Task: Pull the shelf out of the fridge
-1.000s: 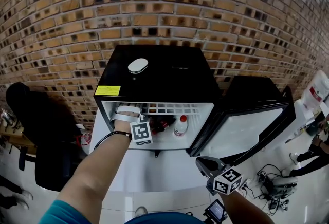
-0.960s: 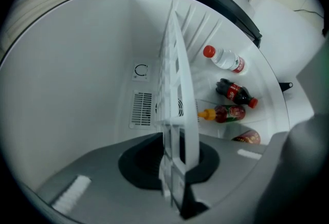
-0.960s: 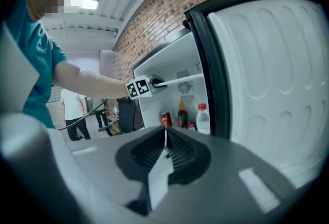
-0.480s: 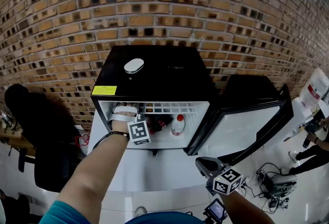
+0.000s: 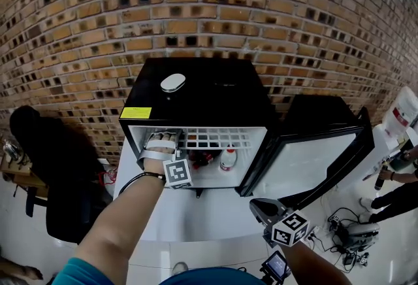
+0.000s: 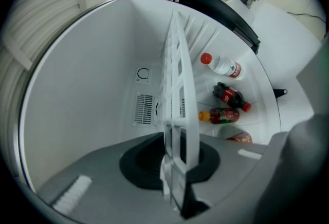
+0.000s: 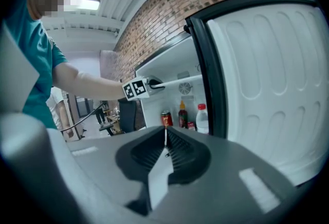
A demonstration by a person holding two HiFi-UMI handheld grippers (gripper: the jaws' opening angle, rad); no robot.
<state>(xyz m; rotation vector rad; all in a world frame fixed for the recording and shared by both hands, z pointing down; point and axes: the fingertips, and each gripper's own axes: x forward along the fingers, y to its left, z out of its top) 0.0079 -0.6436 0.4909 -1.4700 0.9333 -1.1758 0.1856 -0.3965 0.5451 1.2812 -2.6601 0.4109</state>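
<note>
Slightly more of the white wire shelf (image 5: 215,139) shows at the mouth of the fridge (image 5: 209,91) than a second ago, while your left hand sits at much the same spot. The shelf lies level in the upper part of the fridge, just under its black top, with its front edge at the opening. Your left gripper (image 5: 162,141) reaches into the fridge's left side and is clamped on the shelf's front left corner. In the left gripper view the grid (image 6: 177,89) runs edge-on between the jaws of that gripper (image 6: 172,159). Those jaws have just been opening a little, yet the pads stay pressed on the wire.

Below the shelf, on the fridge's floor, lie a white bottle with a red cap (image 6: 221,66), a dark cola bottle (image 6: 232,98), an orange-capped bottle (image 6: 221,115) and a red can (image 6: 239,138).

A white oval object (image 5: 173,83) rests on top of the fridge, and a yellow label (image 5: 136,113) sits at its front left corner. The fridge's door (image 5: 313,163) stands open to its right.

Your right gripper (image 5: 264,210) hangs in front of the fridge, well apart from it, near the open door, with its jaws together on nothing.
</note>
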